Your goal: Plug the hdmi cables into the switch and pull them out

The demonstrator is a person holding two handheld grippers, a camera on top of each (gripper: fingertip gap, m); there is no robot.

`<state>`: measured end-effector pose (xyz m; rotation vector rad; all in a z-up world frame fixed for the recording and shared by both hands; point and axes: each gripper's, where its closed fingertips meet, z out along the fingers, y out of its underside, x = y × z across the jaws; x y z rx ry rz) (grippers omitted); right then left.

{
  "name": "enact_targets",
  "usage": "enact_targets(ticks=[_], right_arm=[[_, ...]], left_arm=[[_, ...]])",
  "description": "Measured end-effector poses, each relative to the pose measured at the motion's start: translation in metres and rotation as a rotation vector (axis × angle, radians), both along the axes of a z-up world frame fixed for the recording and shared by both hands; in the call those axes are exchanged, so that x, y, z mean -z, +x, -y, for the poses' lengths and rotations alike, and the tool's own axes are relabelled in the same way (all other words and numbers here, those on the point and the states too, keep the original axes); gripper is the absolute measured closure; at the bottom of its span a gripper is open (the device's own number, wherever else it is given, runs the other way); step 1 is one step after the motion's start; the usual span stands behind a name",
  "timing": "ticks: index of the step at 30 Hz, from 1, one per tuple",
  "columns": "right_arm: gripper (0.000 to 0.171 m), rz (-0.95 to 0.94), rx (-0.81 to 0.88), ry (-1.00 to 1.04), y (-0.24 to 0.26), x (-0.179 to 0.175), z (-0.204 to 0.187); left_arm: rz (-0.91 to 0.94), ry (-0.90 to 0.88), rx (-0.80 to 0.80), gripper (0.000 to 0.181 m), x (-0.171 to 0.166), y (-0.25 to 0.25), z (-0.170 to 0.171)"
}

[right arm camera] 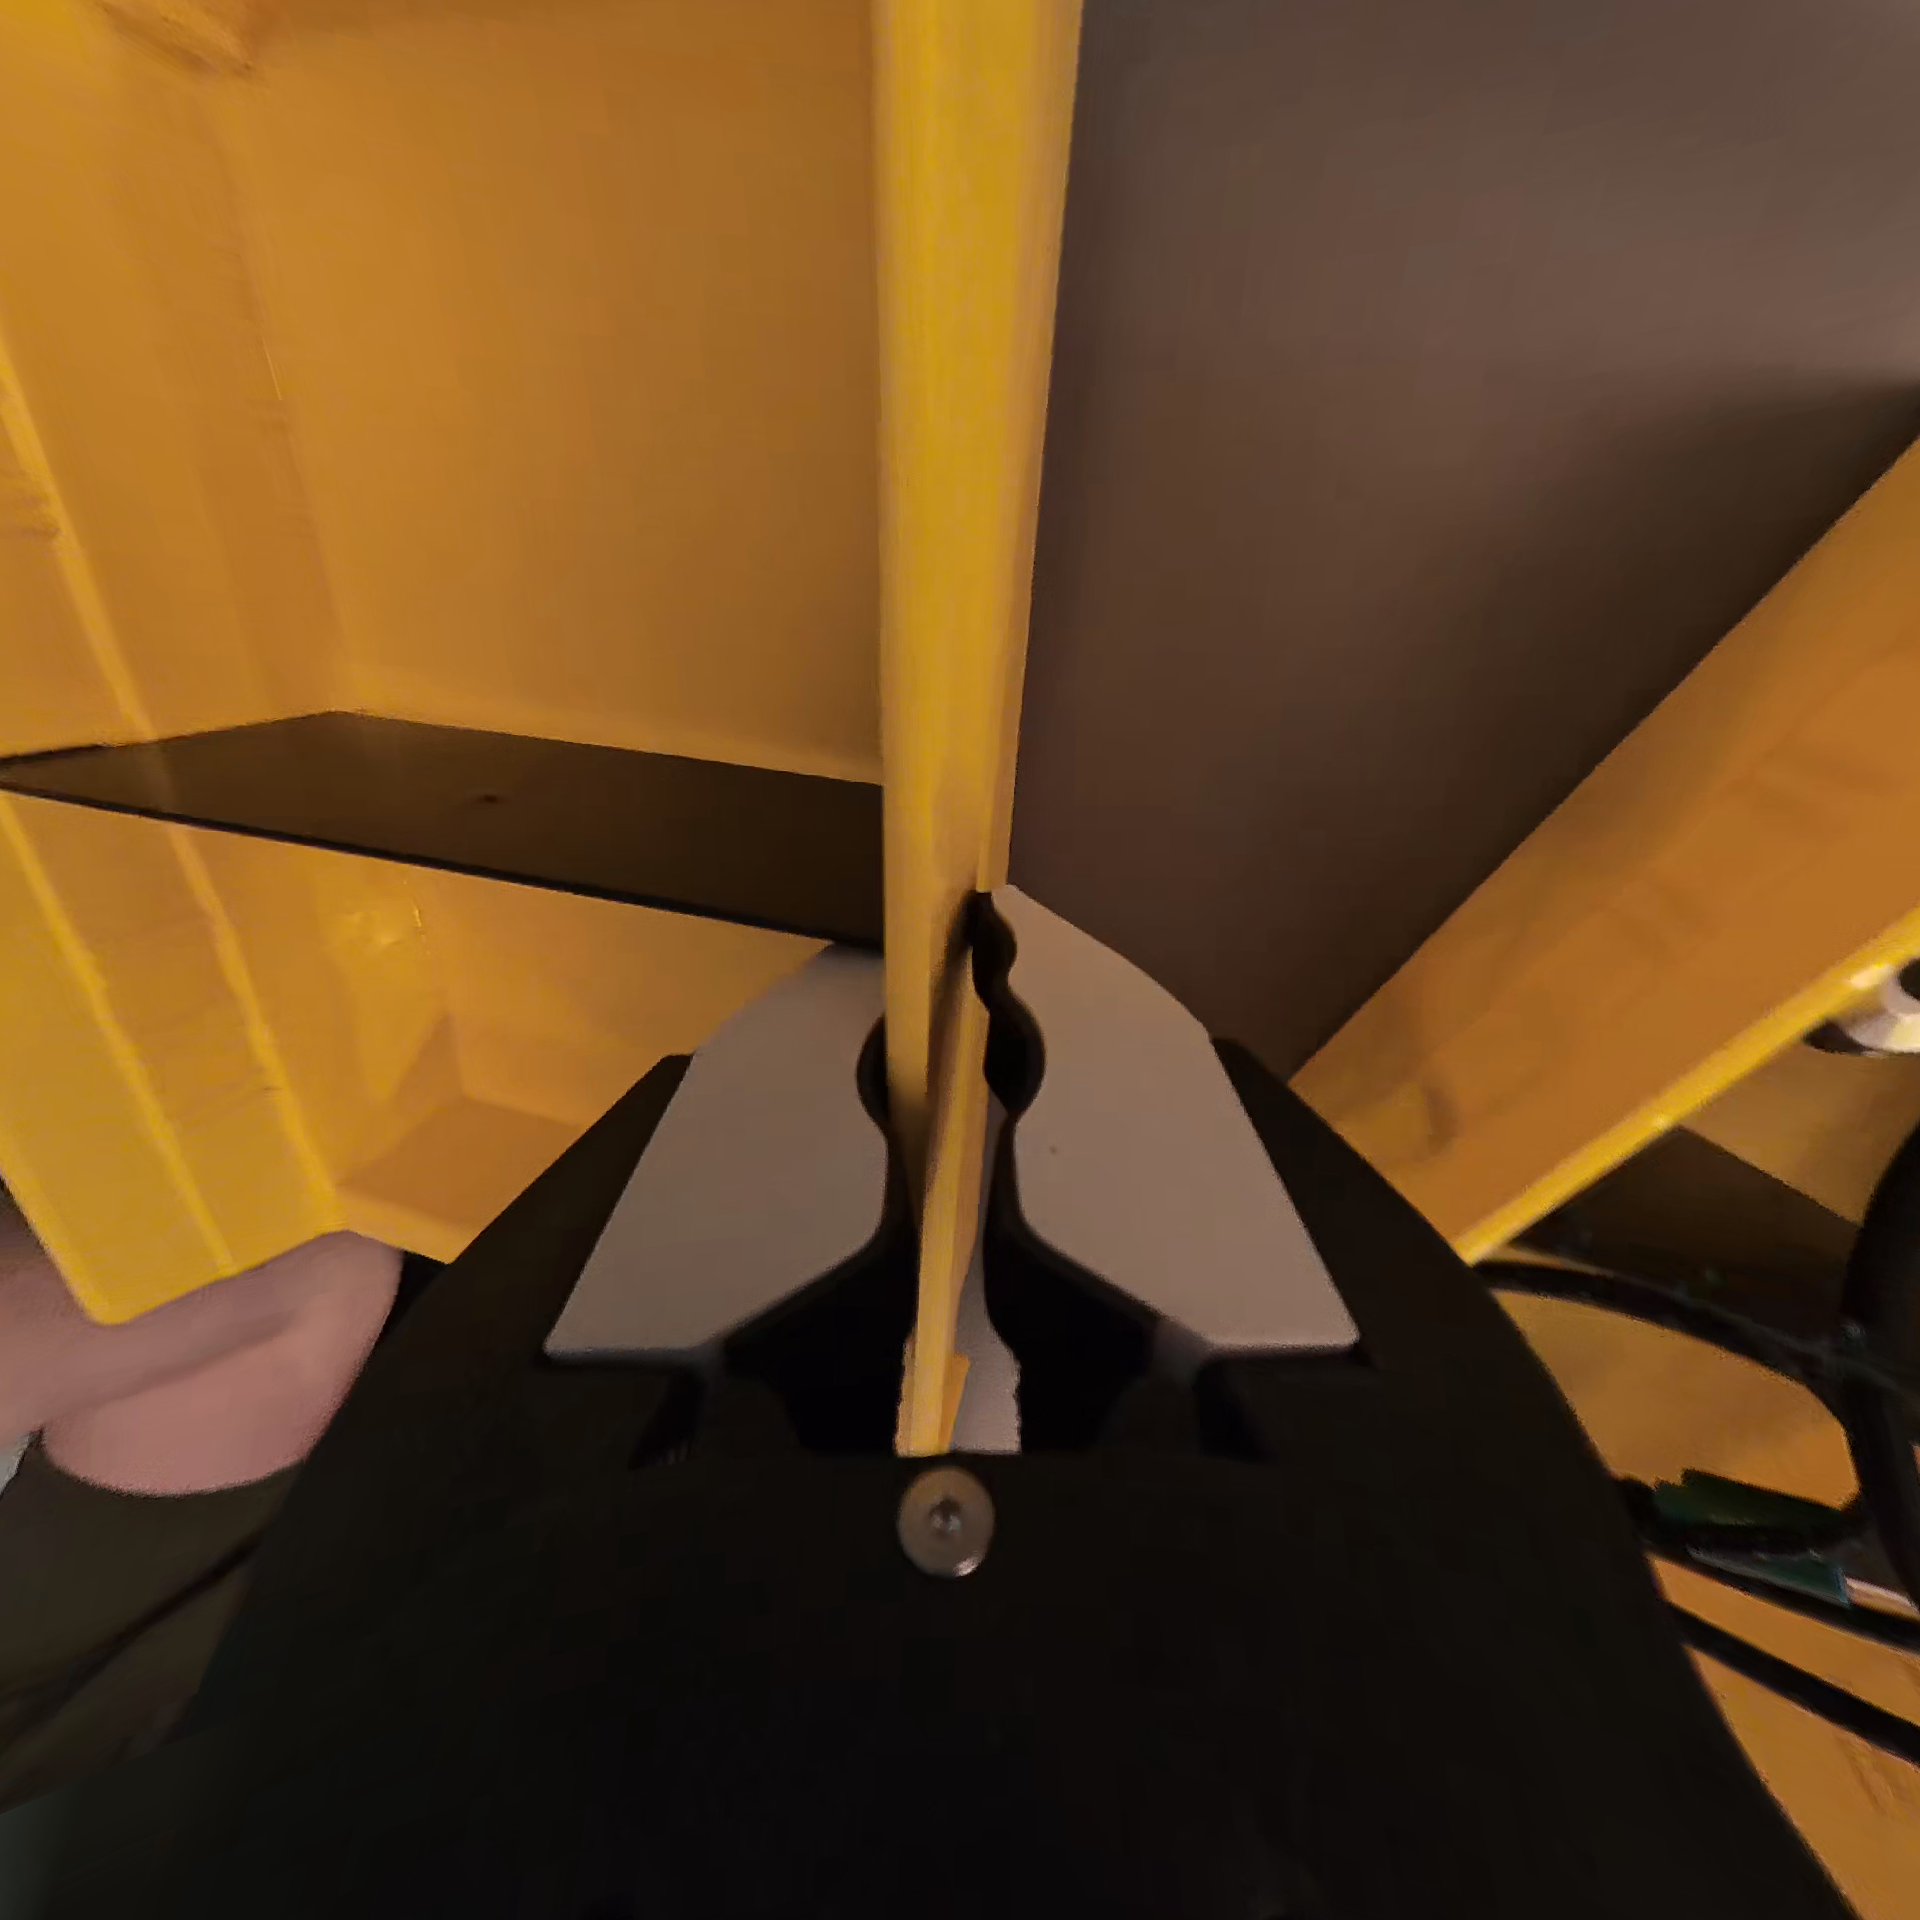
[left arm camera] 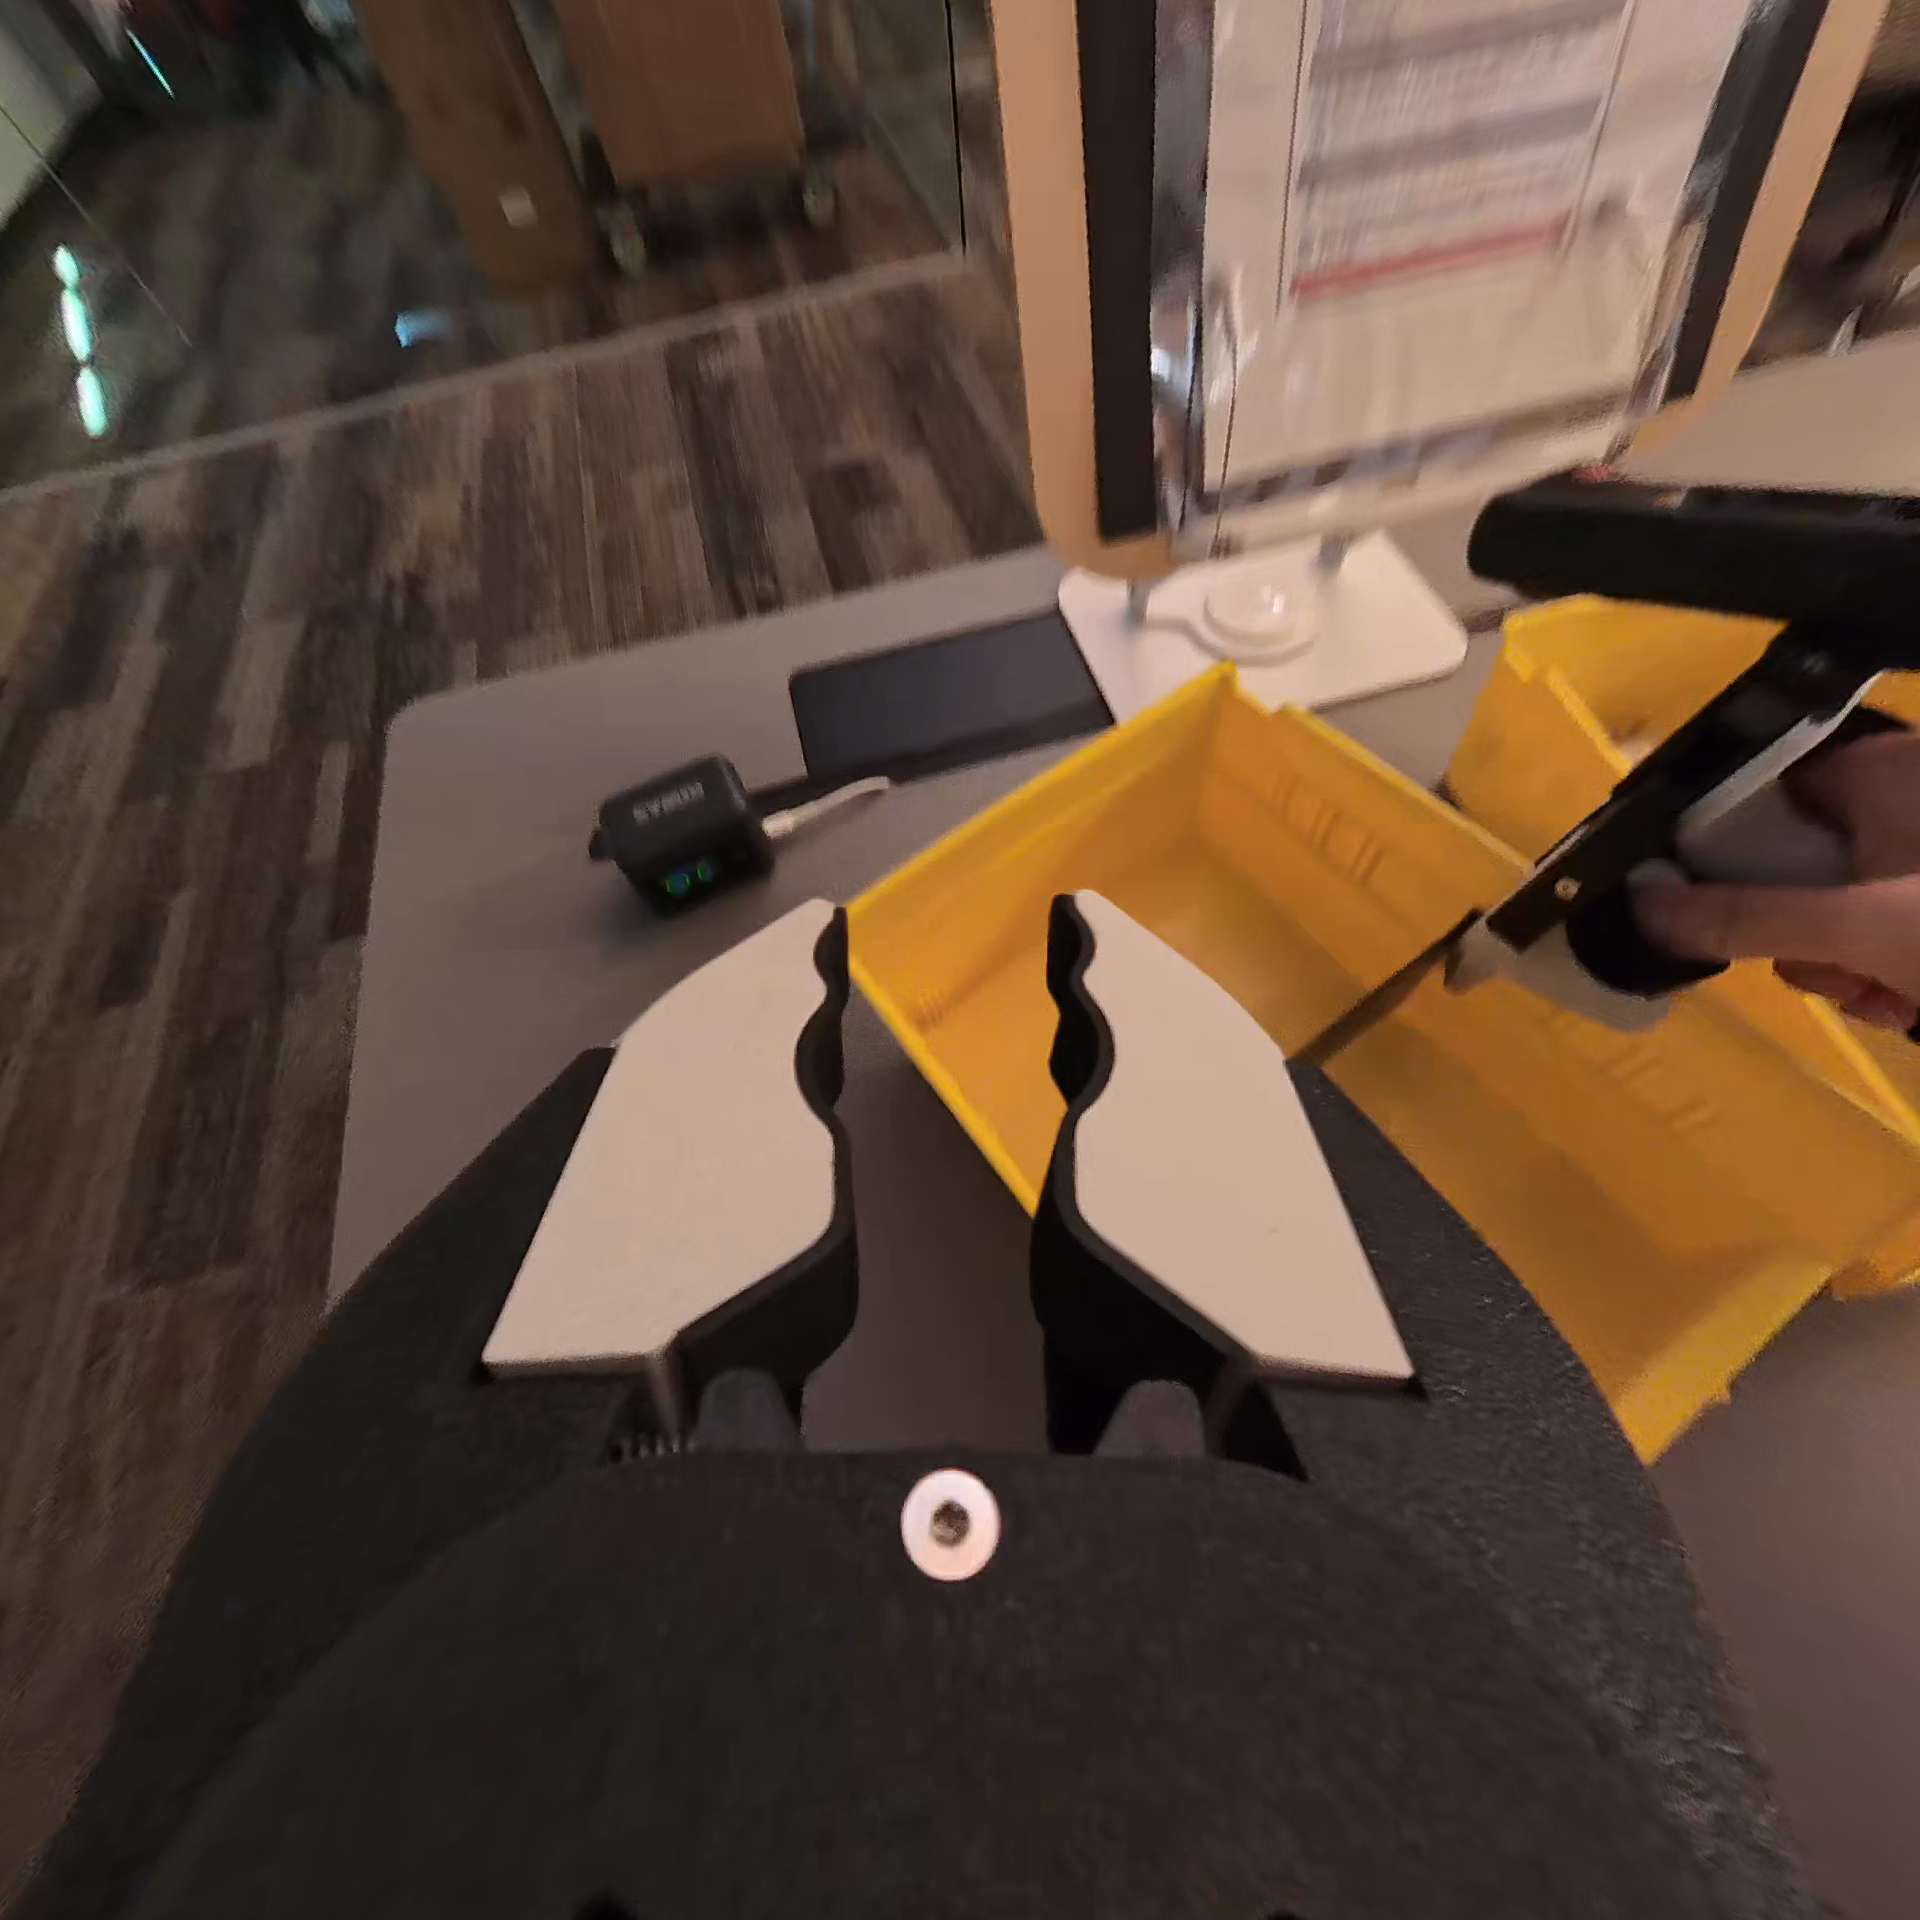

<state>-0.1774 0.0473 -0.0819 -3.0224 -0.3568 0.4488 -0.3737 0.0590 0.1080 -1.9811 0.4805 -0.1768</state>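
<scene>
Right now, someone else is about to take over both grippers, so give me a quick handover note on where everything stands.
Left gripper: open, empty, hovering over the grey table by the near corner of the empty yellow bin.
Right gripper: shut on that bin's side wall, holding the bin tilted.
Second yellow bin: to the right, with black cables inside.
Small black box with green lights: far left on the table, one cable plugged in; possibly the switch, I cannot tell.
Done: nothing visible yet. Left: fetch the cables, plug in, pull out.
</scene>
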Motion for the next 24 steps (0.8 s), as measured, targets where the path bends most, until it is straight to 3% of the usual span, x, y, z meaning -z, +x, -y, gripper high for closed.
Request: enact_targets(ticks=[1,5,7,12,13,15,17,21,24], right_arm=[[0.161,-0.005,-0.02,-0.004,0.0,-0.009,0.003],[0.161,-0.021,-0.106,0.001,0.017,-0.061,0.014],[0.161,-0.029,-0.117,0.029,0.039,-0.093,0.015],[0.161,-0.031,-0.056,0.113,0.139,-0.159,0.023],[0.161,-0.029,-0.027,0.125,0.164,-0.167,0.027],[0.162,-0.013,0.052,0.155,0.219,-0.176,0.035],[0.161,-0.001,0.141,0.193,0.272,-0.178,0.044],[0.16,0.005,0.307,0.217,0.363,-0.166,0.068],[0.159,0.012,0.402,0.209,0.413,-0.152,0.086]], left_arm=[[0.033,0.05,-0.008,0.145,-0.012,-0.001,0.003],[0.192,0.305,-0.151,0.145,-0.066,-0.029,0.021],[0.283,0.385,-0.144,0.145,-0.084,-0.034,0.036],[0.356,0.288,0.081,0.134,-0.08,-0.002,0.055],[0.362,0.264,0.161,0.136,-0.078,0.013,0.058],[0.38,0.238,0.323,0.157,-0.075,0.044,0.063],[0.375,0.169,0.408,0.161,-0.062,0.074,0.062],[0.304,-0.077,0.538,0.125,-0.006,0.146,0.055],[0.347,-0.325,0.677,0.111,0.045,0.212,0.062]])
